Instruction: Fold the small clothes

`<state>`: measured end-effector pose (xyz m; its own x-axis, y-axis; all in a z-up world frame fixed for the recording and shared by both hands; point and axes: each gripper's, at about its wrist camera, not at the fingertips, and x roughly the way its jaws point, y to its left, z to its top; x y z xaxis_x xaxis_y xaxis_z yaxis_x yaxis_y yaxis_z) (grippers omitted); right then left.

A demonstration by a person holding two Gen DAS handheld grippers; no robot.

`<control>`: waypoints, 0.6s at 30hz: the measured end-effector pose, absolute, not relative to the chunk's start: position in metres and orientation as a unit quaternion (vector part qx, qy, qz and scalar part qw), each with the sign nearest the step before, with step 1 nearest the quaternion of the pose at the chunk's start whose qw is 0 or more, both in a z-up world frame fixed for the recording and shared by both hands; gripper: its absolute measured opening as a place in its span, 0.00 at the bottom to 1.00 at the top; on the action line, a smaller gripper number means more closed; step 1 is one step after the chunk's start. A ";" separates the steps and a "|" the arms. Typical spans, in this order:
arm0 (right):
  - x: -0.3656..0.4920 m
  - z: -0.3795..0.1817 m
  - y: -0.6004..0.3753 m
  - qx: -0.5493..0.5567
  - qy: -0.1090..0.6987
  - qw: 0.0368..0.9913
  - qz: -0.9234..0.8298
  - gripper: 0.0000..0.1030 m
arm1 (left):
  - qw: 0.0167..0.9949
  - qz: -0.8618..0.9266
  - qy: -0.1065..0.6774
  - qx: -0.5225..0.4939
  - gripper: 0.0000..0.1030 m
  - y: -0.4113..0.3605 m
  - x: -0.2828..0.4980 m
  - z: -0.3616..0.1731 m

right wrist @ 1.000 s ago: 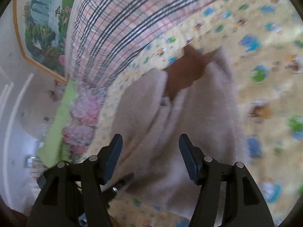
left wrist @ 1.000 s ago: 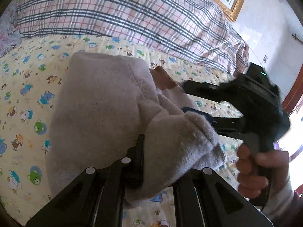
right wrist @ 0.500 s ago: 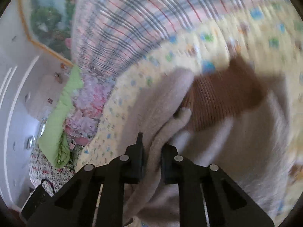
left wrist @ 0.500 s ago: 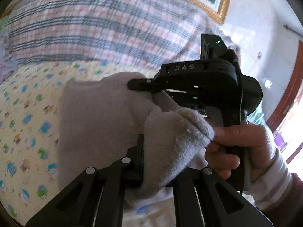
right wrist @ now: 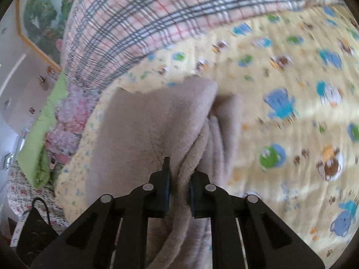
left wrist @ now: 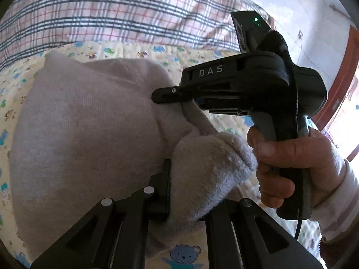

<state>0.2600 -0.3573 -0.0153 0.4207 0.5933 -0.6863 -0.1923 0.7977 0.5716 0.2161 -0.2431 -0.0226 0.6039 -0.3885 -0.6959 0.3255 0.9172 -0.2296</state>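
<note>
A small fuzzy beige garment [left wrist: 85, 134] lies on the yellow cartoon-print sheet [left wrist: 13, 85]. My left gripper [left wrist: 186, 192] is shut on a thick fold of it at the near edge. My right gripper [right wrist: 179, 186] is shut on another bunched edge of the same garment [right wrist: 152, 123], which hangs folded over itself. In the left wrist view the right gripper's body [left wrist: 246, 85] and the hand holding it sit just right of the cloth, its fingers [left wrist: 166, 95] pinching the fabric.
A plaid pillow or blanket [left wrist: 112, 11] lies along the far side of the bed, also in the right wrist view [right wrist: 145, 18]. The yellow sheet [right wrist: 303, 123] stretches to the right. A green cloth [right wrist: 42, 139] and floral bedding [right wrist: 69, 112] lie at left.
My right gripper went from open to shut on the garment's edge and pulled it across. The brown inner patch is covered by the fold. My left gripper stayed clamped.
</note>
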 end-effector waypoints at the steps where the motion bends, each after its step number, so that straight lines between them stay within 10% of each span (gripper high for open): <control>1: 0.258 -0.018 -0.360 0.208 0.481 0.818 0.239 0.14 | 0.894 -0.200 0.399 -0.037 0.08 -0.245 0.216 -0.023; 18: 0.218 0.007 -0.384 0.242 0.449 0.843 0.174 0.39 | 0.864 -0.266 0.421 -0.081 0.41 -0.188 0.166 0.007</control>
<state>0.2184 -0.3844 0.0071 0.5364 0.5105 -0.6720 -0.0768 0.8225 0.5636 0.1662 -0.1885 0.0070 0.5044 -0.5268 -0.6842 0.3909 0.8458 -0.3631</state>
